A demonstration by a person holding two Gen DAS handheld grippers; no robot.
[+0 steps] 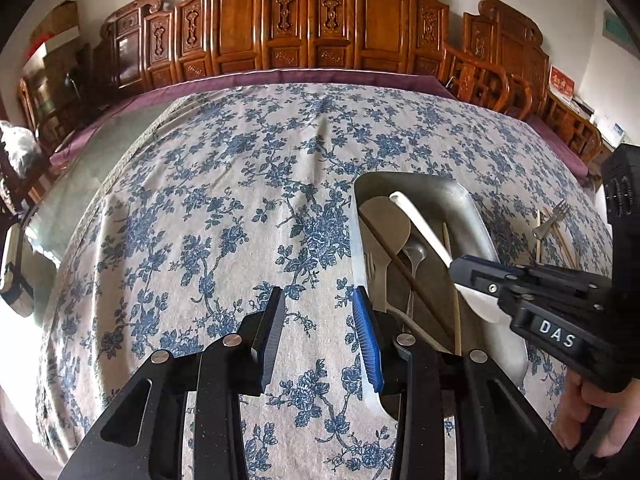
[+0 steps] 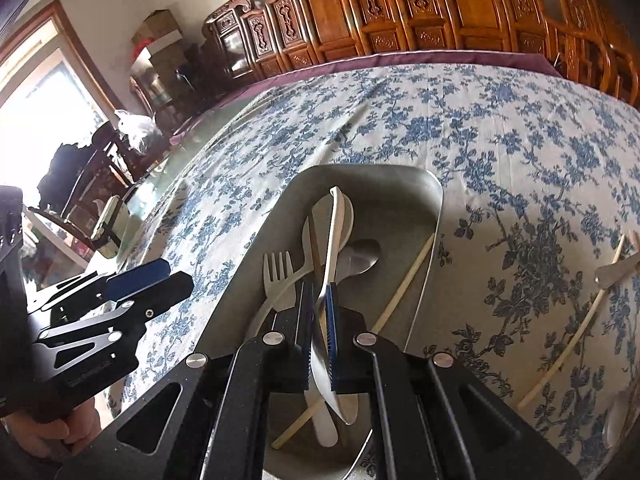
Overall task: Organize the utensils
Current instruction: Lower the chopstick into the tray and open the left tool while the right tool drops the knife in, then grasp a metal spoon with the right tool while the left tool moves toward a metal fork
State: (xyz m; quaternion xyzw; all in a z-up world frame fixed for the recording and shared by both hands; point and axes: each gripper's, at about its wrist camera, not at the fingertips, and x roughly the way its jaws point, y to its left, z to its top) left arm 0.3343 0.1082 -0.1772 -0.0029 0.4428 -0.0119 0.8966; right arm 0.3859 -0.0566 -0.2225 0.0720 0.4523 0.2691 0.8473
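Observation:
A metal tray [image 1: 460, 196] [image 2: 400, 204] lies on the flowered tablecloth and holds a white fork [image 2: 276, 276], a metal spoon [image 2: 360, 256], a brown chopstick [image 2: 314, 240] and a pale spatula [image 1: 384, 220]. My right gripper [image 2: 319, 308] [image 1: 460, 276] is shut on a white spoon [image 2: 335, 224] [image 1: 420, 224] by its handle, just over the tray. The spoon's bowl points back toward the camera. My left gripper [image 1: 320, 328] [image 2: 132, 280] hangs open over bare cloth beside the tray's left rim, nothing between its fingers.
A pale chopstick [image 2: 404, 284] leans on the tray's right rim. On the cloth to the right lie a metal fork [image 1: 554, 216] and more chopsticks [image 2: 576, 328]. Carved wooden chairs [image 1: 280, 20] line the table's far edge.

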